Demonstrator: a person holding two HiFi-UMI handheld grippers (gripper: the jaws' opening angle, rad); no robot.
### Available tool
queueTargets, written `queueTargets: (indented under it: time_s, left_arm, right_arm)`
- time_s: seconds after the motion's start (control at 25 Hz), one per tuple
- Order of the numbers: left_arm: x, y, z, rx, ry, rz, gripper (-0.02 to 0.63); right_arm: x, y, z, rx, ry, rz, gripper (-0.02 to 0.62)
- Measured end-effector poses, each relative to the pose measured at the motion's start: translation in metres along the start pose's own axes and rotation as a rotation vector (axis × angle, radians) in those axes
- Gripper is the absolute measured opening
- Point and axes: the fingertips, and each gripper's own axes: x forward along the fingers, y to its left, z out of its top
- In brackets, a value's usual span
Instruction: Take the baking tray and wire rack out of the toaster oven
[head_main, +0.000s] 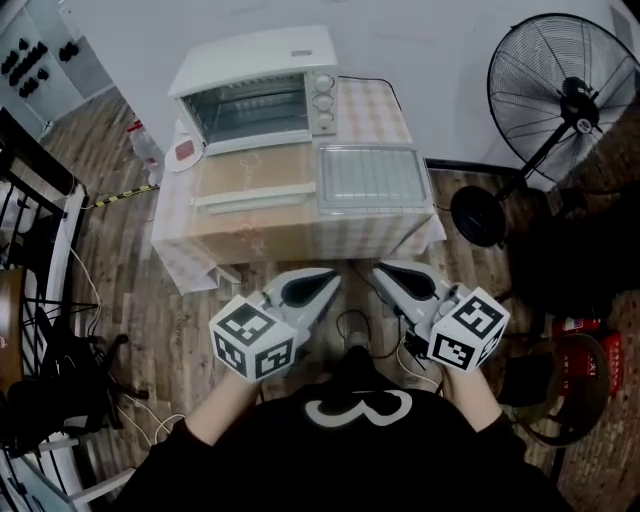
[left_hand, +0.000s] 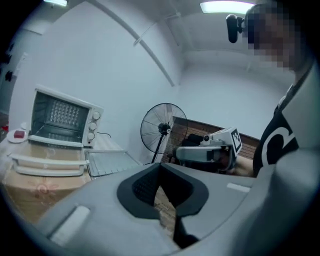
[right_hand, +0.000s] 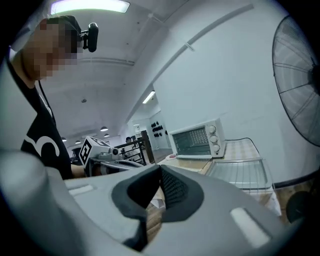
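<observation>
The white toaster oven (head_main: 255, 85) stands at the back of the table with its door (head_main: 255, 180) folded down flat and its inside dark. The grey baking tray (head_main: 372, 178), with the wire rack lying on it, rests on the checked cloth to the right of the door. The same tray appears in the left gripper view (left_hand: 110, 162) and in the right gripper view (right_hand: 240, 175). My left gripper (head_main: 328, 282) and right gripper (head_main: 385, 270) are both shut and hold nothing. They hover close to the person's body, short of the table's front edge, tips turned toward each other.
A large black floor fan (head_main: 565, 100) stands right of the table. A white dish with something red (head_main: 183, 152) sits left of the oven. Black metal furniture (head_main: 40, 250) fills the left side, red gear (head_main: 590, 360) lies at the right, and cables trail over the wood floor.
</observation>
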Motion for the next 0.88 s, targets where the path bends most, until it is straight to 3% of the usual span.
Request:
queueTargets:
  time_s: [0.36,0.88]
  left_arm:
    - [-0.037,-0.037,0.014,0.063,-0.047,-0.035,0.009]
    - [-0.052,-0.052,0.011,0.093,-0.04,-0.011,0.009]
  right_arm:
    - [-0.012,0.047,0.003,-0.063,-0.01,0.021,0.003]
    - [-0.015,0.07,0.002,-0.077,-0.012,0.051,0.003]
